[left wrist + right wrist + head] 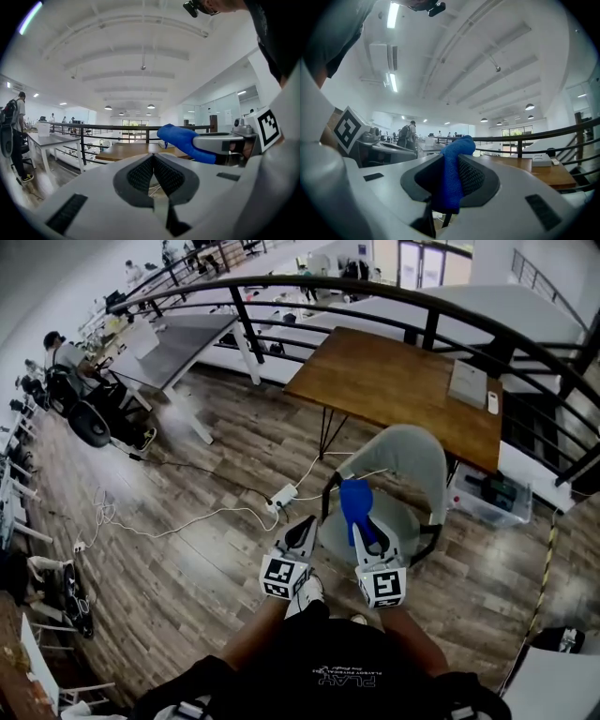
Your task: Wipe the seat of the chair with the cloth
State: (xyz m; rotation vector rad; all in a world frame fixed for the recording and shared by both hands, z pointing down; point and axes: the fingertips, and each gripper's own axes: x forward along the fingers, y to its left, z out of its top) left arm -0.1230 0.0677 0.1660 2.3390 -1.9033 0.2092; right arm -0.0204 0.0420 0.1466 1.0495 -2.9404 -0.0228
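Observation:
In the head view a grey shell chair (410,457) stands just ahead of me, its seat (403,524) partly hidden behind my grippers. My right gripper (362,529) hovers above the seat's near edge, shut on a blue cloth (354,502) that sticks up out of the jaws. In the right gripper view the cloth (451,180) is pinched between the black pads of that gripper (452,164). My left gripper (301,528) is beside it, left of the chair, over the floor. Its jaws (153,174) meet with nothing between them, and the cloth (180,139) shows to its right.
A wooden table (394,381) with a white box stands behind the chair. A dark curved railing (375,296) runs beyond it. A power strip (282,495) with white cables lies on the plank floor left of the chair. A clear plastic bin (493,495) sits right.

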